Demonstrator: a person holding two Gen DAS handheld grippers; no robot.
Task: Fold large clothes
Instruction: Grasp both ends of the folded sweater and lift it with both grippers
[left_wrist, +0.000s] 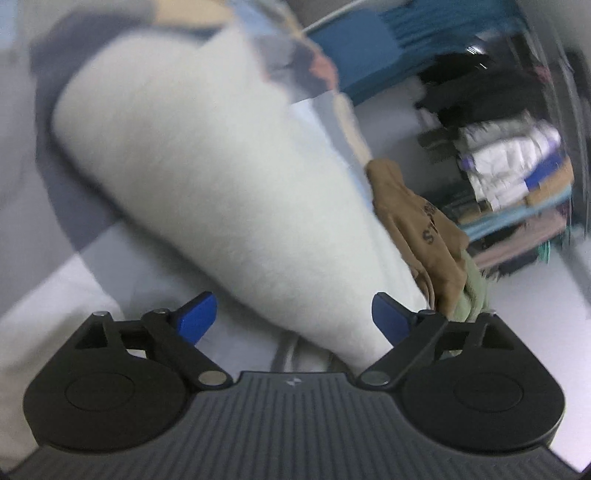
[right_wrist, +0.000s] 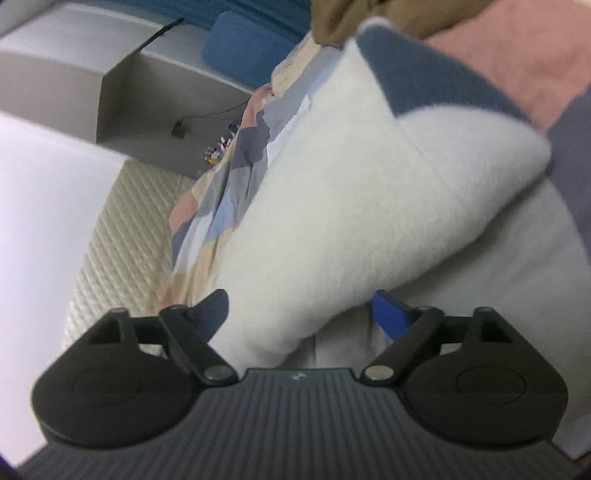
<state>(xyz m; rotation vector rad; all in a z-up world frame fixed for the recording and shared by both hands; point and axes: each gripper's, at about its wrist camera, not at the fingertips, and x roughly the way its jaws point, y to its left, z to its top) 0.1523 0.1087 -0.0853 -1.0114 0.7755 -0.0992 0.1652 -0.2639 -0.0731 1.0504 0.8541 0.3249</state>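
Observation:
A thick white fleecy garment (left_wrist: 207, 170) lies folded into a long band across a bed. Its near end reaches in between the wide-apart blue pads of my left gripper (left_wrist: 291, 310), which is open; the pads do not press on it. In the right wrist view the same white garment (right_wrist: 354, 192) fills the middle, with a dark blue and pink patterned sheet beyond it. My right gripper (right_wrist: 299, 306) is open too. The garment's near corner sits between its blue pads, close against the left one and apart from the right one. Both views are blurred.
A brown garment with dark lettering (left_wrist: 417, 236) and a pale green cloth (left_wrist: 472, 295) lie right of the white one. Stacked folded clothes (left_wrist: 509, 173) fill shelves at the far right. A patchwork sheet (right_wrist: 229, 177), a quilted mattress side (right_wrist: 122, 236) and a grey cabinet (right_wrist: 155, 92) lie left.

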